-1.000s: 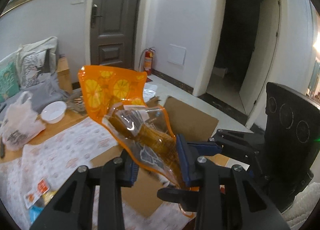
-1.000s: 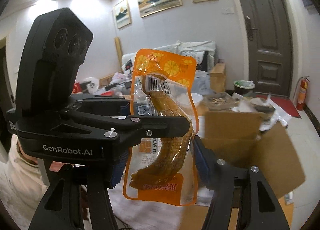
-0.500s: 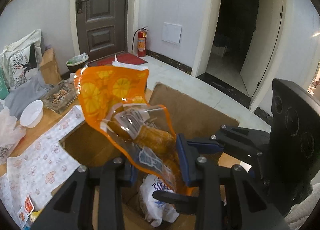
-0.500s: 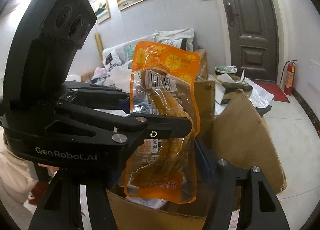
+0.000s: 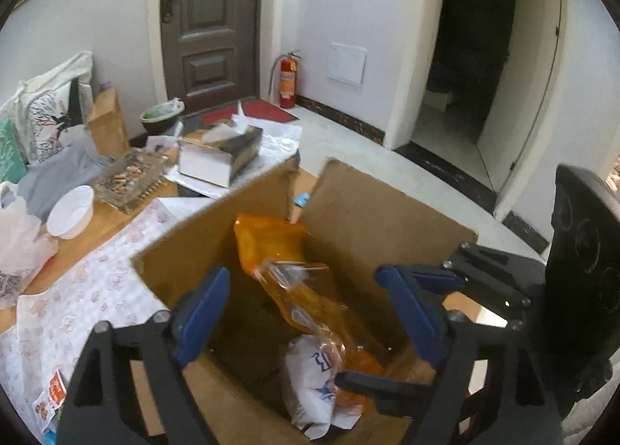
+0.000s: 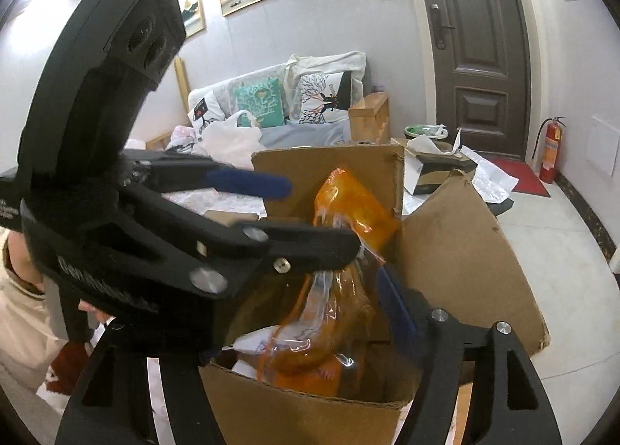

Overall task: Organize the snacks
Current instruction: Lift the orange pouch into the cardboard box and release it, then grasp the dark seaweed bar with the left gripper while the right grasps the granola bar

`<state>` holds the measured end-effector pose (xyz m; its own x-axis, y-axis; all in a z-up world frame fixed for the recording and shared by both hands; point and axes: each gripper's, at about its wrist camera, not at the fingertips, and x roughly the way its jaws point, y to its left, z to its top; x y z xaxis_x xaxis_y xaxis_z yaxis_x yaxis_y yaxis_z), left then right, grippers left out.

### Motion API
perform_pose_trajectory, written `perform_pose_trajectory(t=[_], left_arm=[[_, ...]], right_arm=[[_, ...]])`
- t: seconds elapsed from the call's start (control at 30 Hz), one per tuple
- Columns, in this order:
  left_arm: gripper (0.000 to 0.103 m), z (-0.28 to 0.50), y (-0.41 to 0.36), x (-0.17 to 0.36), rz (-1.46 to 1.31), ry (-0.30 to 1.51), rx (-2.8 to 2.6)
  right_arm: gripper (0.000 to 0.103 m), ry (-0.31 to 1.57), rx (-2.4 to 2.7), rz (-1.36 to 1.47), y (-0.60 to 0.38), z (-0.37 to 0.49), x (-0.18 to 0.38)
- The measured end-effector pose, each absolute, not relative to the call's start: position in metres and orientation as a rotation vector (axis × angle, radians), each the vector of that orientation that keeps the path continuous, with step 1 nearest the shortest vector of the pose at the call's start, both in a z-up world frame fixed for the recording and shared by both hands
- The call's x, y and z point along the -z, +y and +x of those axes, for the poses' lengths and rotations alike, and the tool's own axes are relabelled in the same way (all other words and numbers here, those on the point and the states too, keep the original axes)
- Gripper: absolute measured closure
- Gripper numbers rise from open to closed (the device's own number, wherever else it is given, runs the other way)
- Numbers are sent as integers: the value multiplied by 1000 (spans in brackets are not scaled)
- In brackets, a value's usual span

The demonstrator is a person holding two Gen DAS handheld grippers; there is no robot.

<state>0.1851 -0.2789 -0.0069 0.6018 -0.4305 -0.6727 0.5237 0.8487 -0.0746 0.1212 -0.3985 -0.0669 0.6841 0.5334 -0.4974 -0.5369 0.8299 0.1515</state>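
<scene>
An orange and clear snack pouch (image 5: pixel 306 297) leans inside the open cardboard box (image 5: pixel 387 212), its top bent over, beside a white packet (image 5: pixel 310 379). My left gripper (image 5: pixel 306 309) hangs over the box with its jaws opening wide; its blue pads (image 5: pixel 201 313) stand clear on both sides of the pouch. My right gripper (image 5: pixel 360 328) reaches in from the right, jaws opening, with the pouch loose between them. In the right wrist view the pouch (image 6: pixel 348 212) stands in the box (image 6: pixel 465 251) under the left gripper (image 6: pixel 321 216). There the left gripper hides one finger of the right gripper (image 6: pixel 310 309).
On the table beyond the box are a tissue box (image 5: pixel 221 158), a glass tray of scraps (image 5: pixel 128 181), a white bowl (image 5: pixel 71 208) and a plastic bag (image 5: pixel 19 243). Small sachets (image 5: pixel 50 398) lie near the front left. A sofa with cushions (image 6: pixel 271 104) stands behind.
The left jaws went from shut on the pouch to wide open, and the pouch dropped into the box. Both grippers came down and forward over the box. The right jaws widened slightly.
</scene>
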Motion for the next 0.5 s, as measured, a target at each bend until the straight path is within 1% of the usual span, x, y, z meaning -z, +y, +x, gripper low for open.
perform_pose_trajectory(t=[0.3, 0.5], left_arm=[[20, 174, -256, -4, 101, 719, 539], [20, 148, -218, -23, 61, 675, 495]], right_arm=[[36, 561, -602, -12, -391, 118, 62], [36, 549, -572, -61, -367, 118, 49]])
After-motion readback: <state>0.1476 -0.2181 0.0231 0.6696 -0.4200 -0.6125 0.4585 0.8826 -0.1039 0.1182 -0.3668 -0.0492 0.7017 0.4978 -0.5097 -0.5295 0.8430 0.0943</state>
